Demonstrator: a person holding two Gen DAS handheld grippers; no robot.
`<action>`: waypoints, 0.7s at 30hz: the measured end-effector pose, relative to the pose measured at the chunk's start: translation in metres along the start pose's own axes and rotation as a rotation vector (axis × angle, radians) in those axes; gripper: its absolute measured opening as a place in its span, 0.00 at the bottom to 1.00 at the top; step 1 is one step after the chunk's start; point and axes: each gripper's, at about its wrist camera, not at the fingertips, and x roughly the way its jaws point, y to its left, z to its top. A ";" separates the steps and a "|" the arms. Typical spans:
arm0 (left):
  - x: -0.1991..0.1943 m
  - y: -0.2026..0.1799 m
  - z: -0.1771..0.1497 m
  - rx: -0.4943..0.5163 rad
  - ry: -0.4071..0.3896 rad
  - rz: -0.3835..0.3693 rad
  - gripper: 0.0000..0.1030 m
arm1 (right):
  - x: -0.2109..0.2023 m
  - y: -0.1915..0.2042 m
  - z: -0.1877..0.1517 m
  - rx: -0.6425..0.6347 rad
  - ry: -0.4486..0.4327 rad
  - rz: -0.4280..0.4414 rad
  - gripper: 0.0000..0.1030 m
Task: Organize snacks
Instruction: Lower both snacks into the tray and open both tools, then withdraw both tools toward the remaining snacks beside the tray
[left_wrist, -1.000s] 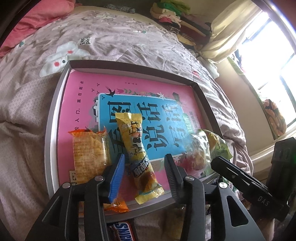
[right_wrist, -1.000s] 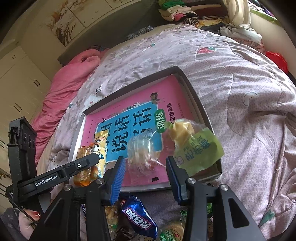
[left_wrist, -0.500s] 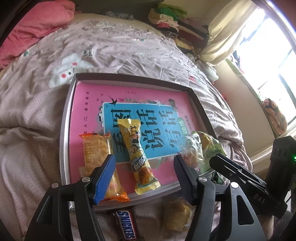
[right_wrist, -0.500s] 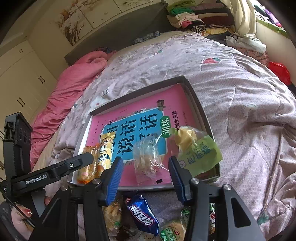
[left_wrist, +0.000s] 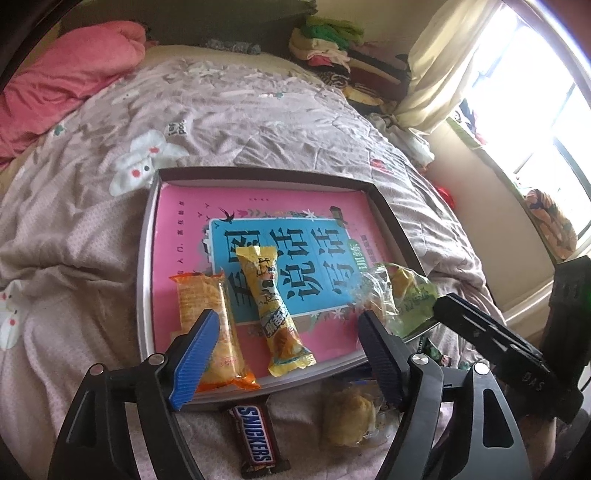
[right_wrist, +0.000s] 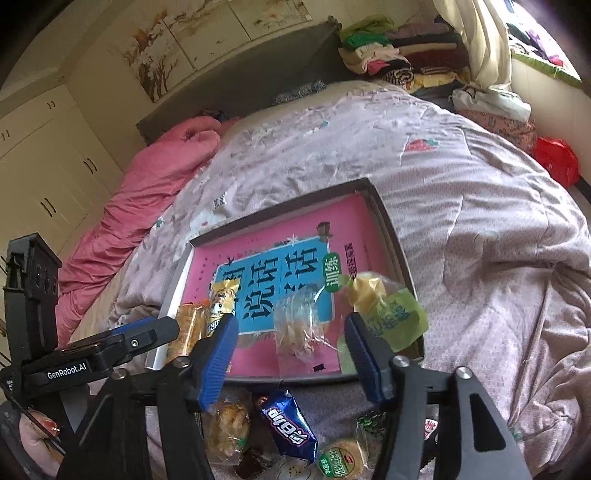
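The left gripper (left_wrist: 284, 354) hangs over the near edge of the tray (left_wrist: 146, 266), jaws opening and holding nothing; the yellow snack bar (left_wrist: 275, 314) lies loose on the tray between them, the orange cracker pack (left_wrist: 214, 332) at its nine o'clock. The right gripper (right_wrist: 288, 347) is likewise opening and empty above the clear-wrapped pastry (right_wrist: 299, 328), with the green pouch (right_wrist: 395, 317) at three o'clock. At six o'clock, off the tray, lie the Snickers bar (left_wrist: 255, 439) and blue packet (right_wrist: 290, 430). These wrappers look light, slick and crushable, so a gentle pinch across the middle probably suits best.
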 end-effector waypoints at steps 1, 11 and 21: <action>-0.001 0.000 0.000 0.001 -0.002 0.005 0.77 | -0.002 0.000 0.000 -0.004 -0.008 -0.001 0.60; -0.013 -0.006 -0.007 0.033 -0.007 0.031 0.79 | -0.013 0.005 -0.001 -0.045 -0.024 0.004 0.64; -0.021 -0.019 -0.015 0.082 -0.004 0.037 0.79 | -0.018 0.009 -0.004 -0.067 -0.028 0.003 0.65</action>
